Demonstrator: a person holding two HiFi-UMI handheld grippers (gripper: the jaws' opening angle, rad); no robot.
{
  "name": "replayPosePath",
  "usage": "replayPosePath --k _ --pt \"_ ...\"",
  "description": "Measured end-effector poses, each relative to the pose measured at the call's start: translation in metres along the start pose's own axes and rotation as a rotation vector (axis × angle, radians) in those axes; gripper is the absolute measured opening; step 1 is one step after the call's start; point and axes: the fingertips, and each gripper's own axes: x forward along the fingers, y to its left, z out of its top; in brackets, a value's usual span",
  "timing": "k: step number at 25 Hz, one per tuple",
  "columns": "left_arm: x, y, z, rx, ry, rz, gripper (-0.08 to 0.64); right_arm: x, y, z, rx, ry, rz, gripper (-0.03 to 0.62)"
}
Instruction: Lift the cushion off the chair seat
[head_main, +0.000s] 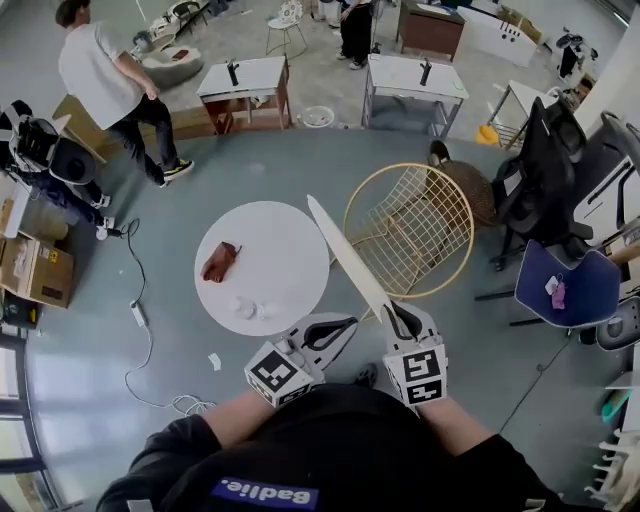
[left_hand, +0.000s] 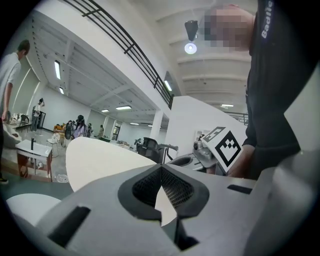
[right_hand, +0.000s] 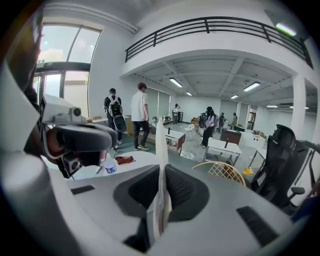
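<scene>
The cushion (head_main: 345, 250) is a thin cream-white disc, seen edge-on in the head view and standing almost upright in the air. It is clear of the gold wire chair (head_main: 410, 230), whose seat is bare. My right gripper (head_main: 400, 322) is shut on the cushion's near rim, and the cushion (right_hand: 161, 150) rises from between its pads (right_hand: 185, 192). My left gripper (head_main: 345, 325) sits just left of the cushion's lower end with its jaws shut and nothing held. In the left gripper view, the cushion's broad face (left_hand: 100, 160) fills the space beyond the left gripper (left_hand: 161, 170).
A round white table (head_main: 262, 265) to the left of the chair carries a brown item (head_main: 220, 262) and a small cup (right_hand: 110, 166). A black office chair (head_main: 540, 180) and a blue chair (head_main: 565, 285) stand at the right. A person (head_main: 105, 80) walks at far left.
</scene>
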Motion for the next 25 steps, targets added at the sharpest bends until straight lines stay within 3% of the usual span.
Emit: replayPosePath --k 9,25 --pt "0.002 -0.018 -0.004 0.023 0.027 -0.061 0.014 -0.016 0.026 0.015 0.057 -0.065 0.089 0.044" --pt "0.004 -0.011 -0.006 0.017 0.036 -0.054 0.014 -0.004 0.035 0.011 0.101 -0.048 0.13 0.044"
